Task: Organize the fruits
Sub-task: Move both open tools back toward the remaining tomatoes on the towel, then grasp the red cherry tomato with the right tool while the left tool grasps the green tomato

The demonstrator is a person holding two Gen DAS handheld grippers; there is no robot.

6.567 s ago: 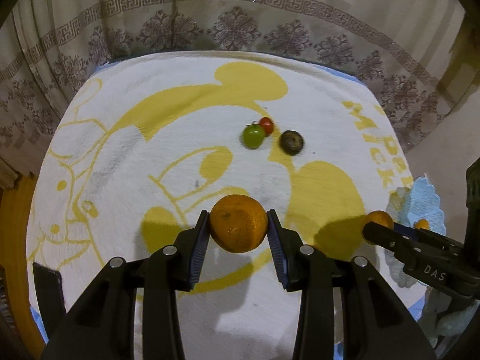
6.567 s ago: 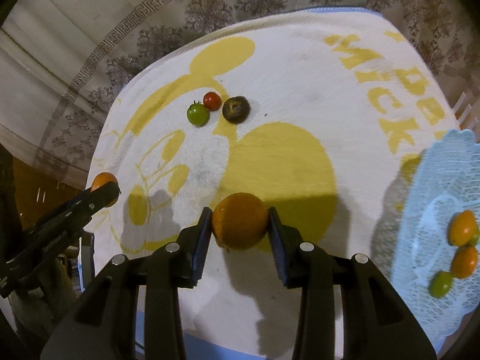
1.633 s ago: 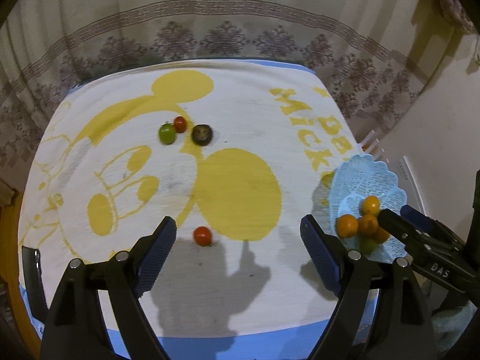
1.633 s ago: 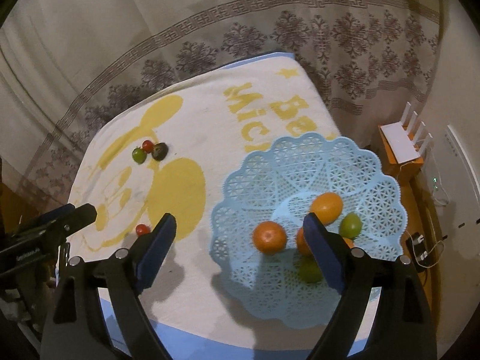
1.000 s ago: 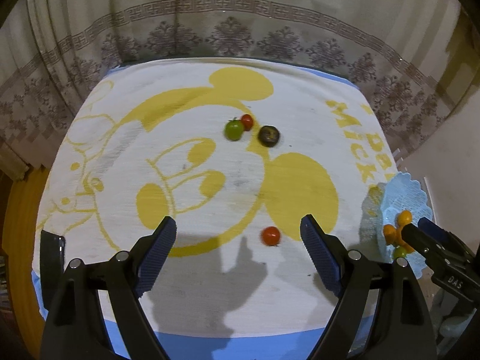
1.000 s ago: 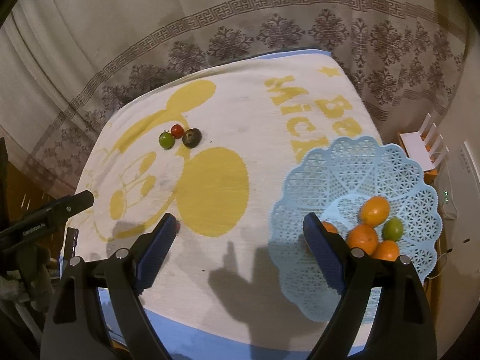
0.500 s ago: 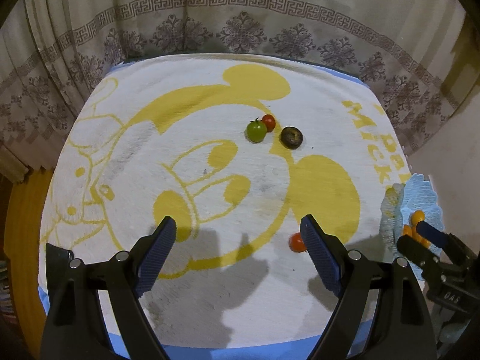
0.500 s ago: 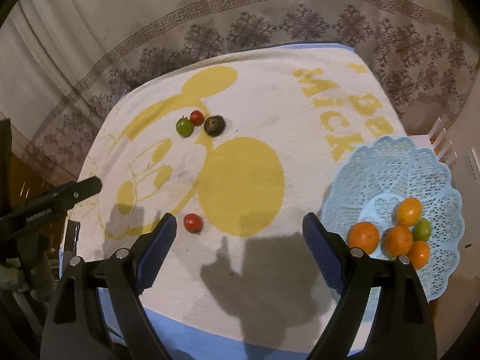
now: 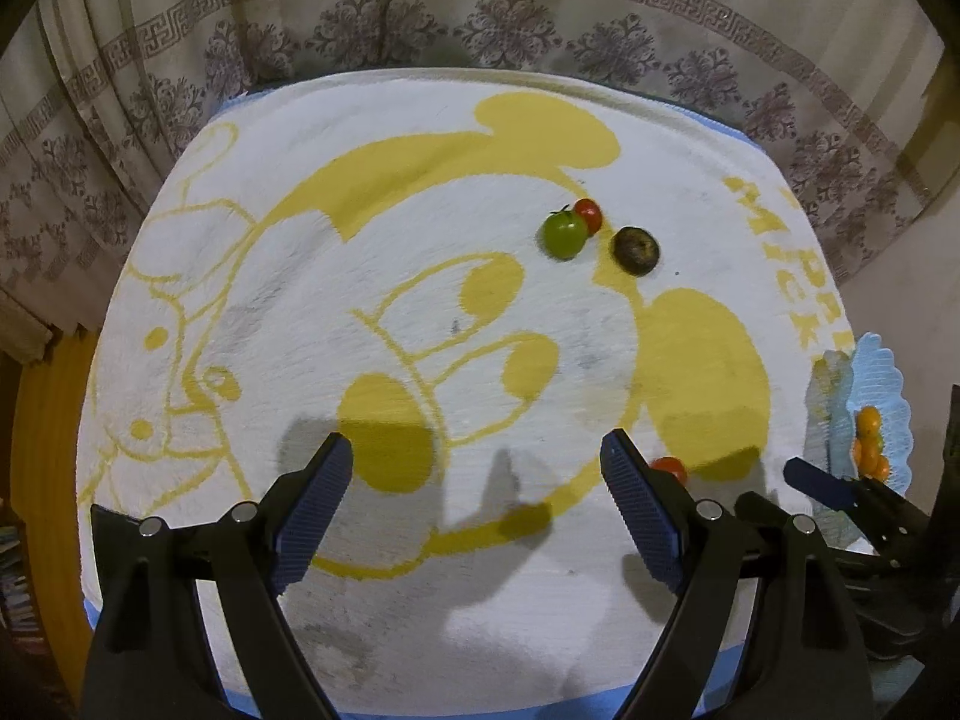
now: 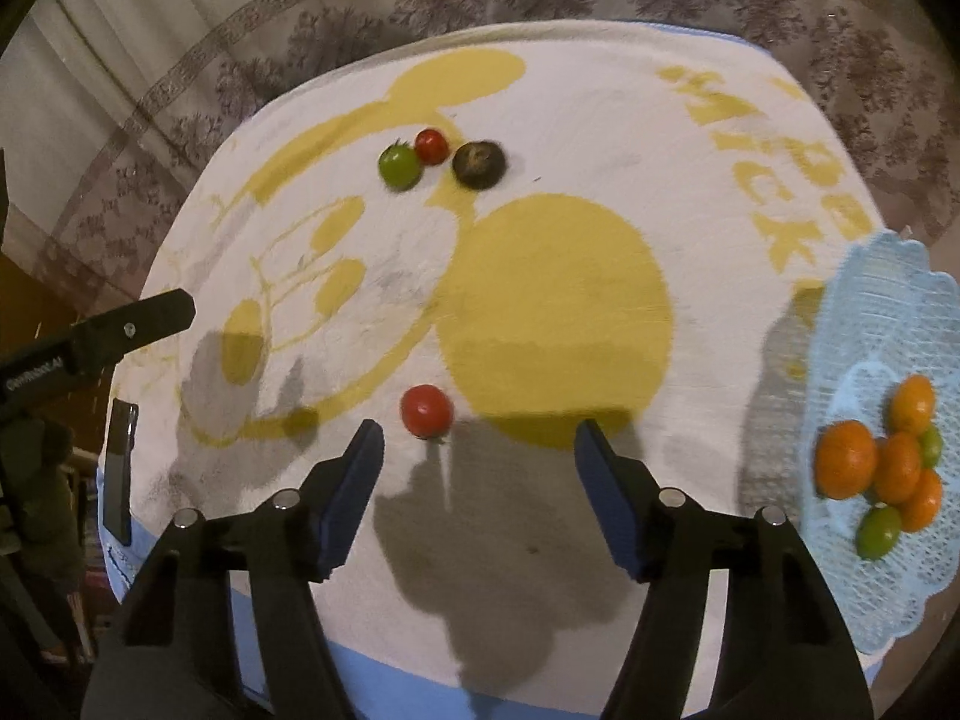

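My right gripper (image 10: 479,447) is open and empty, low over the towel, with a red tomato (image 10: 426,410) just ahead of its left finger. That tomato also shows in the left wrist view (image 9: 671,467), beside my right finger. My left gripper (image 9: 477,459) is open and empty over the towel's front. A green tomato (image 10: 398,165), a small red tomato (image 10: 432,146) and a dark fruit (image 10: 478,164) lie together at the far middle. The blue basket (image 10: 888,324) at the right holds several oranges (image 10: 847,459) and green fruits.
The table is covered by a white and yellow cartoon towel (image 10: 558,120). A dark phone (image 10: 120,474) lies at its left edge. A patterned curtain (image 9: 480,18) hangs behind the table. The basket overhangs the table's right edge.
Both grippers let go of their oranges, which now lie in the basket. The right gripper has swung left from the basket and come down toward the near red tomato. The left has drifted left.
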